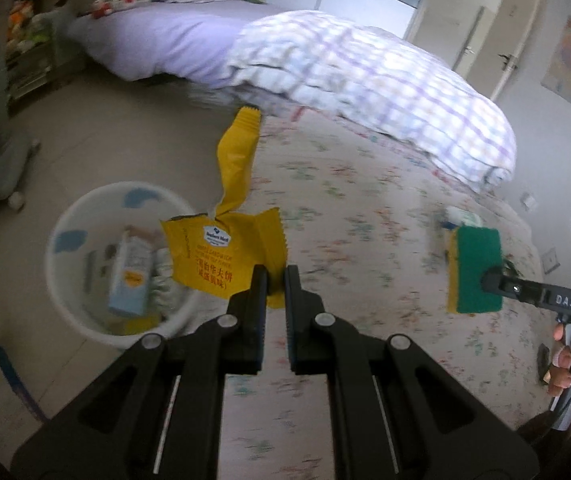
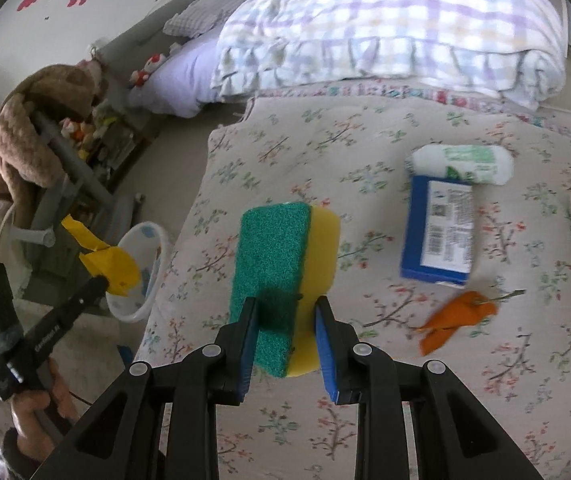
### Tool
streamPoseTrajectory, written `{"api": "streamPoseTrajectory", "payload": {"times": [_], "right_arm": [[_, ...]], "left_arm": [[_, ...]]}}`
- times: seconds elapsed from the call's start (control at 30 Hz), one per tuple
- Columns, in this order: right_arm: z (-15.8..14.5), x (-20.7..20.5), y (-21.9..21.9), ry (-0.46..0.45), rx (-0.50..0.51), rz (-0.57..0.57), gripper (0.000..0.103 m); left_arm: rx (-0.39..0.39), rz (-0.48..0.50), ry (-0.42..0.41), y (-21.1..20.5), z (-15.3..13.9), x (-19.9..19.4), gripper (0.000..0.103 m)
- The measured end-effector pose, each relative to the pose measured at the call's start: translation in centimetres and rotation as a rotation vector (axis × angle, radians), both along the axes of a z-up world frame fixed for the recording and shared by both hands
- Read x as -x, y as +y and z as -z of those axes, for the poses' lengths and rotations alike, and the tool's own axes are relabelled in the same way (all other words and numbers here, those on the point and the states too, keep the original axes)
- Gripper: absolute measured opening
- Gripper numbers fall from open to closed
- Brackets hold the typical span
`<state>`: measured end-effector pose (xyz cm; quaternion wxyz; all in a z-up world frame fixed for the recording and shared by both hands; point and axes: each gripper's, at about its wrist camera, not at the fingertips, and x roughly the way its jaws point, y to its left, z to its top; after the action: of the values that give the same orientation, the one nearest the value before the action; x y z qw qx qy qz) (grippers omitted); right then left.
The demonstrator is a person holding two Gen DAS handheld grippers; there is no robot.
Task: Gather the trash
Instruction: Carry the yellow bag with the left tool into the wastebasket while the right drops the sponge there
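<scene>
My left gripper (image 1: 275,280) is shut on a torn yellow snack wrapper (image 1: 225,256), which hangs near the bed's edge beside a white bin (image 1: 69,280) on the floor. The bin holds a pale carton (image 1: 131,276) and other scraps. My right gripper (image 2: 285,312) is shut on a green and yellow sponge (image 2: 281,276), held above the floral bedspread (image 2: 365,140). On the bedspread lie a blue box (image 2: 437,228), a white and green roll (image 2: 461,160) and an orange wrapper (image 2: 457,316). The right wrist view also shows the yellow wrapper (image 2: 105,260) in the left gripper (image 2: 99,280) beside the bin (image 2: 141,276).
A folded checked quilt (image 1: 365,76) and a lilac duvet (image 1: 157,36) lie at the far end of the bed. A brown plush toy (image 2: 33,128) on a grey frame and a shelf of toys (image 1: 25,40) stand left of the bed. Tiled floor surrounds the bin.
</scene>
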<state>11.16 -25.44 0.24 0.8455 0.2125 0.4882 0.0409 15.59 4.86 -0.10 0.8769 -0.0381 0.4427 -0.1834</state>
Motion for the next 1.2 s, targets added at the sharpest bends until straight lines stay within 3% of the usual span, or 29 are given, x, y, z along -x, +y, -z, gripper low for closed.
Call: {"api": "streamPoseTrajectory", "payload": {"times": [0.23,0.27,0.3,0.37,0.43,0.6,0.67,1.0,1.2], "right_arm": [[0.7,-0.3,2.0,0.012,0.015,-0.029,0.028],[0.7,-0.3,2.3,0.009,0.017,-0.034,0.028],[0.5,-0.4,2.8,0.003,0.025,-0.044,0.028],[0.0,-0.3,3.8,-0.014,0.039,-0.07,0.029],[-0.3,-0.1,4.9,-0.03,0.048,-0.092,0.029],[-0.4,-1.2,8.6,-0.037,0.079,-0.152,0.029],[0.0,-2.1,10.1,-0.028,0.077,-0.17,0.029],[1.9,-8.0,19.5,-0.014,0.037,-0.258,0.029],[3.2,-10.3,22.5,0.0,0.042,-0.265,0.029]], "left_arm": [[-0.026,-0.065,0.004,3.9,0.6,-0.8,0.01],[-0.036,-0.077,0.008,4.4,0.7,-1.1,0.014],[-0.046,-0.09,0.025,4.8,0.9,-1.3,0.02],[-0.055,-0.138,0.057,5.9,1.1,-1.5,0.057],[-0.076,-0.203,0.062,7.2,1.0,-1.2,0.076],[-0.177,-0.313,0.091,9.6,1.1,-0.8,0.088],[-0.192,-0.351,0.093,10.8,1.1,-0.8,0.098],[-0.144,-0.427,0.123,14.4,1.4,-1.0,0.101],[-0.136,-0.44,0.125,15.0,1.2,-1.0,0.101]]}}
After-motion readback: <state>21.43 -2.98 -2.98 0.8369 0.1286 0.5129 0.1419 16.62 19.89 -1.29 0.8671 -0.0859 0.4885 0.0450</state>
